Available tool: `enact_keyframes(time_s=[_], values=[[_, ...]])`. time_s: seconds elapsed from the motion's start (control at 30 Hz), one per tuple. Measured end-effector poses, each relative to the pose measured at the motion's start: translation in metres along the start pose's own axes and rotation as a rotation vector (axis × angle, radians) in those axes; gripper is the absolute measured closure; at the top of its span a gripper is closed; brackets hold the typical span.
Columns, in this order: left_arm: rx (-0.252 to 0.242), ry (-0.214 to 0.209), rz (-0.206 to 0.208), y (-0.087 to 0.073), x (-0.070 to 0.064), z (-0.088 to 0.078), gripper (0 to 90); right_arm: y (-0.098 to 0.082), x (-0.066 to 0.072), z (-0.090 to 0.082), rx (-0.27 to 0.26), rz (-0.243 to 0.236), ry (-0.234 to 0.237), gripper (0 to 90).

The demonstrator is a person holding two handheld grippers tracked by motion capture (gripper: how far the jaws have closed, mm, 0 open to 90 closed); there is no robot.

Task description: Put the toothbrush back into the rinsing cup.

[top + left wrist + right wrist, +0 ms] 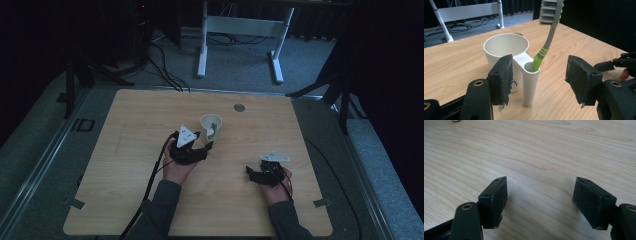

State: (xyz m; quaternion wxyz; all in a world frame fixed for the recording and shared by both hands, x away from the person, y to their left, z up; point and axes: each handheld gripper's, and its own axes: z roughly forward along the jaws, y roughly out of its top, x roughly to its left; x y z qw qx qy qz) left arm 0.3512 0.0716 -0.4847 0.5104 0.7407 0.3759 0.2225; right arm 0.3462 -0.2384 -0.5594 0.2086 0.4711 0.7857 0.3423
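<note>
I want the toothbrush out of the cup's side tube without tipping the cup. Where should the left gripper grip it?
Grip the toothbrush on its grey handle above the holder tube, coming level from the near side where the open left gripper sits. The handle leans up and right, so tilt the jaws to match and pull along that lean.

Black left gripper (210,145), grey three-cornered plate, brass-ringed screws, worn black fingers (503,79), trailing cable, grey sleeves (161,202)
</note>
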Motion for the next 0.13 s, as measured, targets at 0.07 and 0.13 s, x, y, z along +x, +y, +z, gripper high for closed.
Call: enact_keyframes(time_s=[0.07,0.13], values=[[0.01,-0.013,-0.004,-0.0016,0.0008,-0.0025,40.1,0.0,0.0,0.0,0.0,0.0,0.0,27.5],[0.02,-0.022,-0.014,-0.006,0.0012,-0.0062,40.5,0.0,-0.0002,0.0001,-0.001,-0.002,0.0,27.5]])
